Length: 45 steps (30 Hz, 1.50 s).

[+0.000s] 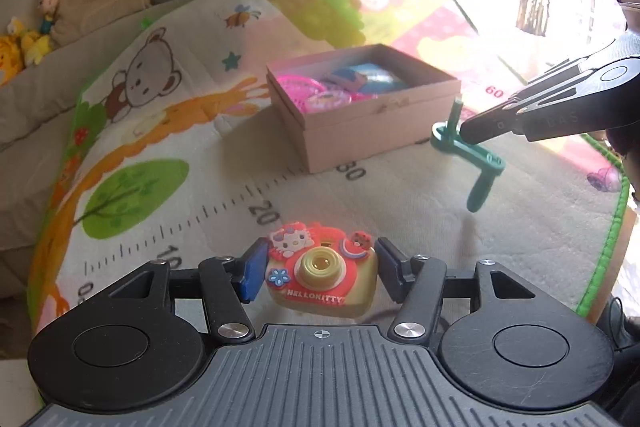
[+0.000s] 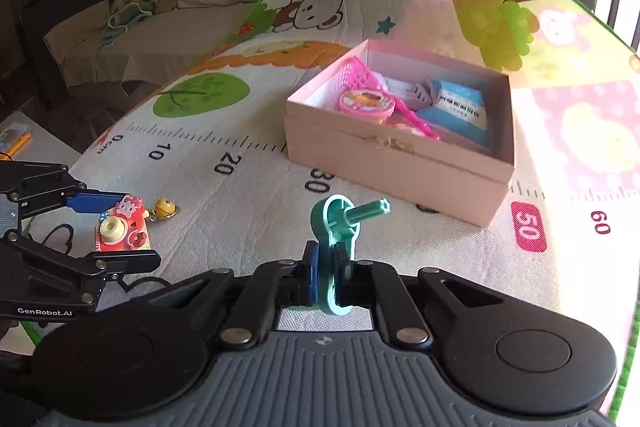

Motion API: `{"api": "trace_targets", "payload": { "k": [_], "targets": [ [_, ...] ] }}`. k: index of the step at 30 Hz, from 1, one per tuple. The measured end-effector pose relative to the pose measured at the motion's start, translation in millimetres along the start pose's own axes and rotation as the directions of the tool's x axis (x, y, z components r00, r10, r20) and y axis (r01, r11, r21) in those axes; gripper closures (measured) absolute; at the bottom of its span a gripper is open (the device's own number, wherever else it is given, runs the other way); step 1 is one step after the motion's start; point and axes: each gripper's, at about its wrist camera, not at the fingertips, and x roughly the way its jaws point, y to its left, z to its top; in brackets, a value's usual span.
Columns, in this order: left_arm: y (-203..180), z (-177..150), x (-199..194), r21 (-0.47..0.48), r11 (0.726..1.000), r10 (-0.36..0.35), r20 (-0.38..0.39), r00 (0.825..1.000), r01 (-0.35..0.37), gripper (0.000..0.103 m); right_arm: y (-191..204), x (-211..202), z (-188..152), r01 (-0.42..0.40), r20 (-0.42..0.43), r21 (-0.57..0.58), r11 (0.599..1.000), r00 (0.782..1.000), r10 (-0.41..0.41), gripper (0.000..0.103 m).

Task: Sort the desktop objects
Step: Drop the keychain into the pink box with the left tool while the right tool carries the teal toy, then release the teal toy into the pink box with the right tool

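Already the pink box point(image 2: 392, 163) is holding several sorted things — a pink net, a round pink toy and blue packets are lying inside it, so part of the job looks done.

Right gripper point(image 2: 325, 267): its 2 fingers are pinching the flat bar of a teal plastic crank point(image 2: 334, 223), closed tight on it. In the left wrist view the crank is hanging clear of the play mat point(image 1: 400, 195), near the box's front corner but not over the opening yet. My reading: this piece is partway to the box, not delivered.

Left gripper point(image 1: 320, 273): fingers are standing spread on either side of the Hello Kitty toy camera point(image 1: 322, 273), with a small gap showing at each side — not clamping it. The camera is sitting on the mat near the 20 mark of the printed ruler, well apart from the box.

A small yellow bell point(image 2: 163, 207) is lying just beside the camera, possibly tied to it by the dark cord; I cannot tell for sure.

Left to do, as I judge it: crank in, then the camera, with the bell if it is attached. No other loose items are showing on the mat.
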Motion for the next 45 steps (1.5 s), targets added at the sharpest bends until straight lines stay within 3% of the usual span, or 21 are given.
{"api": "trace_targets", "payload": {
  "k": [2,5,7,12,16,20,21,28,29,32,36,42,45],
  "targets": [
    [0.5,32.1,-11.4,0.044,0.999,0.015,0.105,0.994,-0.019,0.041,-11.5,-29.3,24.3,0.018,0.092,0.011,1.000,0.996,-0.019,0.103],
    [-1.4,87.3,-17.5,0.094,0.994,0.028,0.260,0.965,-0.055,0.041,-33.8,-67.5,67.9,0.033,0.222,0.040,0.999,0.974,-0.041,0.103],
    [-2.1,112.2,-9.0,0.099,0.993,0.032,0.303,0.952,-0.065,0.041,-46.2,-76.8,89.8,0.040,0.266,0.052,0.998,0.963,-0.052,0.103],
    [-3.7,161.5,46.0,0.054,0.998,-0.003,0.313,0.950,-0.014,0.040,-55.4,-51.1,85.4,0.040,0.201,0.047,0.998,0.978,-0.048,0.102],
    [3.9,178.8,88.4,-0.001,1.000,0.008,0.238,0.971,-0.007,0.029,-49.8,-21.2,52.1,0.058,0.102,0.026,0.998,0.993,-0.060,0.093],
    [23.0,168.1,86.8,-0.059,0.997,0.054,0.217,0.975,-0.042,0.011,-33.4,6.1,19.0,0.012,-0.014,-0.048,0.999,1.000,-0.013,0.055],
    [26.5,161.8,83.0,-0.058,0.996,0.077,0.210,0.975,-0.066,0.010,-27.8,13.2,11.6,-0.004,-0.042,-0.073,0.997,0.999,0.000,0.054],
    [27.2,104.1,68.5,-0.026,0.994,0.105,0.096,0.990,-0.103,0.006,8.4,51.1,-29.3,-0.104,-0.199,-0.182,0.978,0.978,0.067,0.057],
    [27.2,97.6,67.8,-0.033,0.994,0.102,0.084,0.991,-0.099,0.005,12.0,53.3,-32.0,-0.101,-0.208,-0.195,0.976,0.976,0.059,0.062],
    [28.1,75.6,64.4,-0.076,0.993,0.091,0.038,0.995,-0.088,0.004,16.9,57.3,-33.8,-0.094,-0.243,-0.200,0.975,0.969,0.043,0.092],
    [33.6,58.6,60.0,-0.122,0.989,0.081,0.007,0.997,-0.080,0.004,12.2,42.4,-14.5,-0.067,-0.192,-0.184,0.981,0.981,0.031,0.092],
    [39.7,52.2,55.3,-0.163,0.984,0.067,0.003,0.998,-0.066,0.003,-23.1,2.8,78.0,0.032,0.022,-0.091,0.995,0.999,-0.030,0.092],
    [35.4,48.7,58.3,-0.166,0.985,0.055,-0.001,0.998,-0.054,0.003,-40.8,13.4,122.4,0.054,0.054,-0.019,0.998,0.997,-0.053,0.092]
  ]
}}
